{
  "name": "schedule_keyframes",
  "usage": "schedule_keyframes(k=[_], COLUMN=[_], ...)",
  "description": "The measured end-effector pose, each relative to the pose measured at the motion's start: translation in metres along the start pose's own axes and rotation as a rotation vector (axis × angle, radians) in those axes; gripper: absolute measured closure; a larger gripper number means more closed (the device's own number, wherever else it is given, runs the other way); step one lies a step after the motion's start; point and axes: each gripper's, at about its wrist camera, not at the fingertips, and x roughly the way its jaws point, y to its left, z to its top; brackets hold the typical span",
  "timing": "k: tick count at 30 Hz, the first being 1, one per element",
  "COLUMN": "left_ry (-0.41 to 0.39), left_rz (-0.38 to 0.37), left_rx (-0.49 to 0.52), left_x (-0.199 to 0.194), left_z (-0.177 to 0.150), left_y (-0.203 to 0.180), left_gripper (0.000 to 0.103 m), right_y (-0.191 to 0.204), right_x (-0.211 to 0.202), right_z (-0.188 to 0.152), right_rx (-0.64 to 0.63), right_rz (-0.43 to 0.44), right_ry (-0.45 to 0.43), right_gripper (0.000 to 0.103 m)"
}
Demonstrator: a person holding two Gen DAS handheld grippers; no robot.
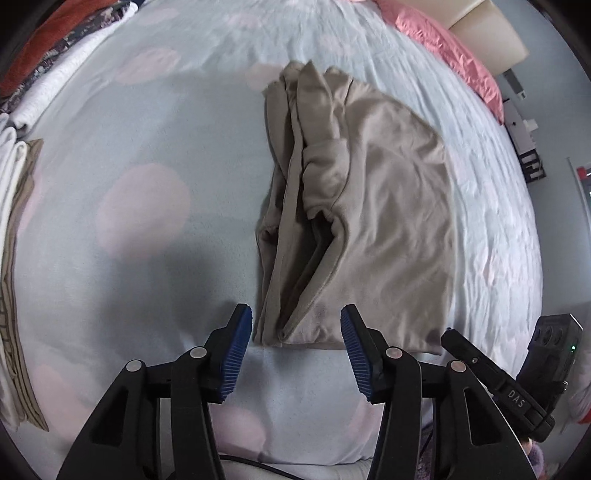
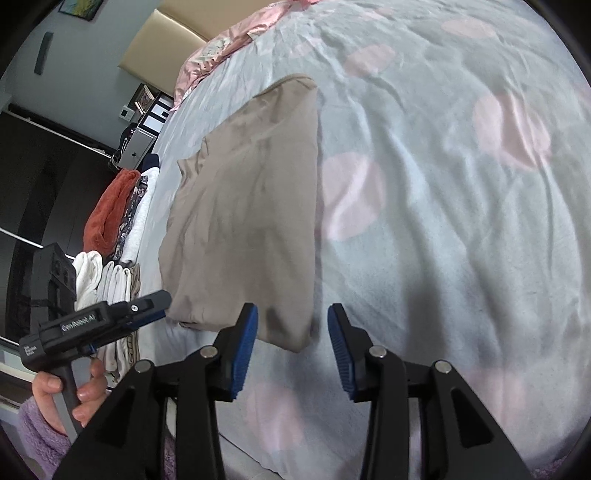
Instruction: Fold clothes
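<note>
Beige garment (image 1: 354, 206), folded into a thick rectangle, lies on the bed ahead of both tools, its layered edges showing on one long side in the left wrist view.

Left gripper (image 1: 296, 350) hovers above the near short edge of the garment with its blue-padded fingers (image 1: 236, 354) spread wide, clamping nothing. Right gripper (image 2: 291, 345) hangs over a near corner of the same garment (image 2: 251, 206), its pads likewise parted and empty; whether either tool brushes the cloth cannot be told. In the right wrist view the other handheld tool shows at the lower left, gripped by a hand (image 2: 70, 391) with a fuzzy lilac sleeve (image 2: 40, 439) at the wrist.

Pale blue bedspread (image 1: 147, 155) with large pink dots covers the mattress, wrinkled in places. A pink pillow (image 1: 450, 48) lies at the head, against a cream headboard (image 1: 484, 33). Along one side of the bed runs a row of folded clothes (image 2: 118, 236): rust-orange, floral, white and tan pieces. Beyond the bed stand grey walls and a dark wardrobe (image 2: 40, 192).
</note>
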Motion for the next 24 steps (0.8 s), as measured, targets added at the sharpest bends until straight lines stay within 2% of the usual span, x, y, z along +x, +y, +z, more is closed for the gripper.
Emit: schedule_keyframes(k=[6,8,9,12,13,14,17,21,24], left_ry=[0.067,0.067,0.068,0.061,0.060,0.062,0.075,0.129,0.192], left_rz=[0.036,0.045,0.050,0.043,0.030,0.015,0.011,-0.005,-0.010], left_rx=[-0.014,-0.009,-0.007,0.005,0.008,0.013,0.048,0.103,0.134], left_x=[0.016,0.015,0.014,0.010,0.009,0.008,0.004,-0.005,-0.008], left_z=[0.006,0.004,0.004,0.000,-0.001,-0.002,-0.008,-0.020,-0.032], left_y=[0.011,0.013,0.014,0.016,0.016,0.016,0.013,0.007,0.003], left_gripper=[0.051,0.052,0.053,0.065,0.076,0.082,0.090,0.091,0.091], right_y=[0.012,0.018,0.020,0.021,0.020,0.020,0.021,0.026,0.023], right_x=[0.021,0.027,0.029,0.033,0.033,0.032,0.024,0.004,-0.009], right_z=[0.000,-0.001,-0.001,0.000,0.000,0.000,-0.001,-0.004,-0.006], right_rx=[-0.061,-0.094,-0.108,-0.121,-0.115,-0.110,-0.107,-0.116,-0.091], right_rz=[-0.020,-0.026,-0.029,-0.039,-0.031,-0.025,-0.017,-0.055,-0.076], right_ry=[0.024,0.024,0.024,0.021,0.019,0.017,0.002,-0.006,0.022], right_gripper=[0.064,0.068,0.074,0.089,0.093,0.094,0.097,0.098,0.098])
